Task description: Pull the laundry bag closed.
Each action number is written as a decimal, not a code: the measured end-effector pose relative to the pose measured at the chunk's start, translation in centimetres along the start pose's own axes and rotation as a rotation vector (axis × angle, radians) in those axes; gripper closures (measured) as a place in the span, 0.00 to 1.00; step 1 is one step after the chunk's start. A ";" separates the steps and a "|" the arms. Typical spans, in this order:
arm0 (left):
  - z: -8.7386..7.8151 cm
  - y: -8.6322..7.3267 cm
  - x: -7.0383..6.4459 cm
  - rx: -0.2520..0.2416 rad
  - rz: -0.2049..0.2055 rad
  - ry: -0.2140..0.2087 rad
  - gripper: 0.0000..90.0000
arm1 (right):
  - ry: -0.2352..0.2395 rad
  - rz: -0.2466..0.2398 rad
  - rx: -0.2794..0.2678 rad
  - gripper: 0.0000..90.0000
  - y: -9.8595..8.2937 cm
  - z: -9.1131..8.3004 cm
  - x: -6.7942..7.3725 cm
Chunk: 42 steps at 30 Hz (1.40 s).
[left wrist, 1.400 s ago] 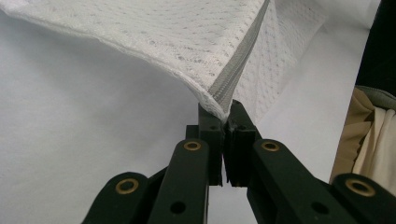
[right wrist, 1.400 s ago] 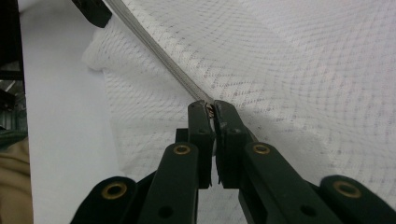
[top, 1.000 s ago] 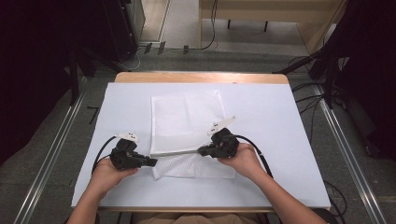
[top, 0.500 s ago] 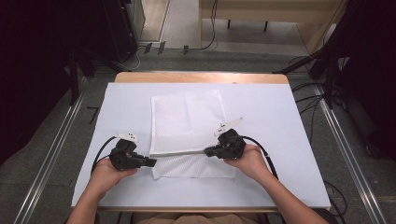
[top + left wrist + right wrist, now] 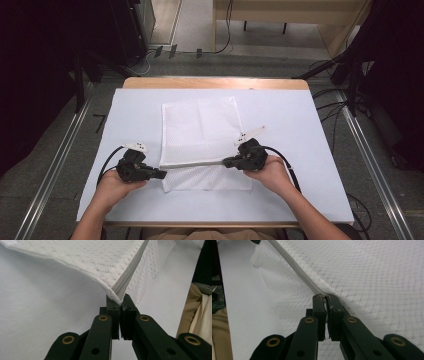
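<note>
A white mesh bag [image 5: 200,130] lies flat on the white table, with a grey zipper [image 5: 192,163] running across its near part. My left gripper [image 5: 161,174] is shut on the bag's left end of the zipper [image 5: 128,270], lifting that corner of mesh [image 5: 95,260] a little off the table. My right gripper [image 5: 226,161] is shut at the zipper's [image 5: 297,270] other end, its jaws pinching a small part on the zip line over the mesh [image 5: 367,277]. The zipper is stretched straight between the left gripper [image 5: 120,301] and the right gripper [image 5: 325,298].
The white table top [image 5: 310,150] has bare room left and right of the bag. A wooden edge [image 5: 215,82] runs along the back. Metal rails [image 5: 55,165] flank the table on the floor. Cables trail from both grippers.
The right gripper has moved a little to the right along the zip line, and the stretch of zipper between the grippers is longer. The left gripper has held its place.
</note>
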<state>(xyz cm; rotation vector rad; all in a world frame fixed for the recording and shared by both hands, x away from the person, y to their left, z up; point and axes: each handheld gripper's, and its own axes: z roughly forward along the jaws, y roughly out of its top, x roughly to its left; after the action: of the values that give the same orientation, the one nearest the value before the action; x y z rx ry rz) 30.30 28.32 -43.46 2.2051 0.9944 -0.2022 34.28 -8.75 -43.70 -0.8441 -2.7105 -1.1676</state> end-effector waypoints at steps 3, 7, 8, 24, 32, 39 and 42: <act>0.0 -0.1 0.1 0.008 -0.001 0.002 0.98 | -0.017 -0.008 0.010 0.98 0.0 -0.1 0.0; 0.0 -0.1 0.1 0.006 -0.001 0.003 0.98 | -0.013 0.006 0.007 0.98 -0.4 -0.3 -0.2; 0.0 -0.1 0.1 0.006 0.000 0.003 0.98 | -0.017 0.006 0.010 0.98 -0.4 -0.4 -0.3; -0.3 -0.3 0.4 -0.001 -0.014 0.004 0.98 | -0.019 0.033 -0.011 0.98 -1.1 -1.5 -0.9; -0.5 -0.3 0.6 -0.003 -0.020 0.007 0.98 | -0.033 0.051 -0.014 0.98 -1.6 -2.3 -1.6; -0.5 -0.4 0.6 -0.001 -0.015 0.002 0.98 | -0.031 0.053 -0.010 0.98 -2.0 -2.7 -1.7; -0.4 -0.4 0.6 0.001 -0.016 -0.004 0.98 | -0.035 0.060 -0.010 0.98 -2.3 -3.0 -2.0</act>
<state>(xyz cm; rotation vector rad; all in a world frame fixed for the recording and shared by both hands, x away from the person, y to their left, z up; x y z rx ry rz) 30.39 29.13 -43.55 2.1976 1.0096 -0.2145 34.35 -13.08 -43.62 -0.9488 -2.6888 -1.1657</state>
